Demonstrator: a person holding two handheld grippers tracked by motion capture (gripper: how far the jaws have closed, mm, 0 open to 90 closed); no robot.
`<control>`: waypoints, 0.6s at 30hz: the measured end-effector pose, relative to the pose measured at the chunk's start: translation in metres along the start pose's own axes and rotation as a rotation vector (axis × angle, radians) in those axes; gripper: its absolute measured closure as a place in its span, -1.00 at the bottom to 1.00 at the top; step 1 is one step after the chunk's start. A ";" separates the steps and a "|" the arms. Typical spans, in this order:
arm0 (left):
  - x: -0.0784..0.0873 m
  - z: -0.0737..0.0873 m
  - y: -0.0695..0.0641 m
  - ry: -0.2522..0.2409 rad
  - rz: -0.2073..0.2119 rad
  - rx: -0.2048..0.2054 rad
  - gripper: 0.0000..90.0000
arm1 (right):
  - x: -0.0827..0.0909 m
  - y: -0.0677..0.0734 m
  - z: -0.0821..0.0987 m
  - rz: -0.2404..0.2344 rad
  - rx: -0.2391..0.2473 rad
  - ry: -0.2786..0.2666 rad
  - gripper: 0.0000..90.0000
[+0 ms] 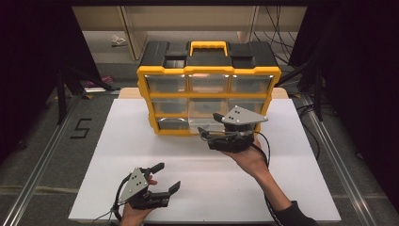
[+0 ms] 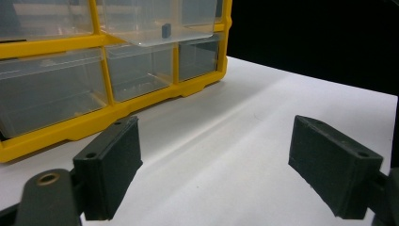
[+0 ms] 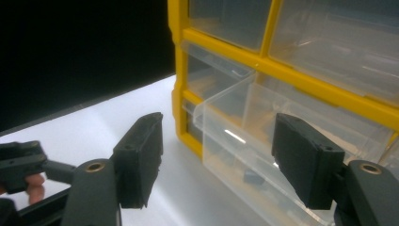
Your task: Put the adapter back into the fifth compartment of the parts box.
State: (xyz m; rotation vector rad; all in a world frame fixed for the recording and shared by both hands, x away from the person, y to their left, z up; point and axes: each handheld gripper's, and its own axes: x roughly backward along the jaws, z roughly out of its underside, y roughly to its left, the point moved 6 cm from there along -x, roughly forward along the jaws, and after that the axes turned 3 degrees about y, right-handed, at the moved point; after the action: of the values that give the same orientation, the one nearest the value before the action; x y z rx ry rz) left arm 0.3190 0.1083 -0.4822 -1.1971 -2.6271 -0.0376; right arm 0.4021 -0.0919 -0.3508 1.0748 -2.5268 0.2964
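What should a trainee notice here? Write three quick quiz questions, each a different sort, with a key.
1. True or false: the left gripper and the right gripper both have their jaws apart.
2. How many drawers of the organizer are pulled out?
3. Which gripper is nearer the organizer? A) left B) right
Key: 1 true; 2 one, the open drawer in the middle column; 3 B.
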 end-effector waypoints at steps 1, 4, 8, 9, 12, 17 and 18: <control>0.000 0.000 0.000 0.000 0.000 0.000 -0.62 | 0.001 0.001 0.001 -0.003 0.000 -0.003 -0.25; 0.000 0.000 0.000 0.000 0.000 -0.001 -0.62 | 0.004 0.005 0.006 -0.013 -0.001 -0.011 -0.26; 0.000 0.000 0.000 0.002 0.000 0.001 -0.62 | 0.009 0.011 0.012 -0.020 0.009 -0.021 -0.28; 0.000 0.000 0.000 0.001 0.000 0.000 -0.62 | 0.010 0.012 0.013 -0.023 0.008 -0.025 -0.28; 0.000 0.000 0.000 0.003 0.000 -0.001 -0.62 | 0.014 0.015 0.017 -0.028 0.009 -0.036 -0.29; 0.000 0.000 -0.001 0.000 0.005 0.000 -0.63 | 0.019 0.019 0.025 -0.036 -0.001 -0.059 -0.29; 0.000 0.000 -0.001 0.002 0.005 0.000 -0.63 | 0.020 0.019 0.027 -0.038 -0.005 -0.062 -0.29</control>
State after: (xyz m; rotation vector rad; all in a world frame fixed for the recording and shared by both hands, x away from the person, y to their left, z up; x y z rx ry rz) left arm 0.3183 0.1082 -0.4825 -1.2036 -2.6224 -0.0371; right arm 0.3686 -0.1008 -0.3681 1.1456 -2.5567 0.2505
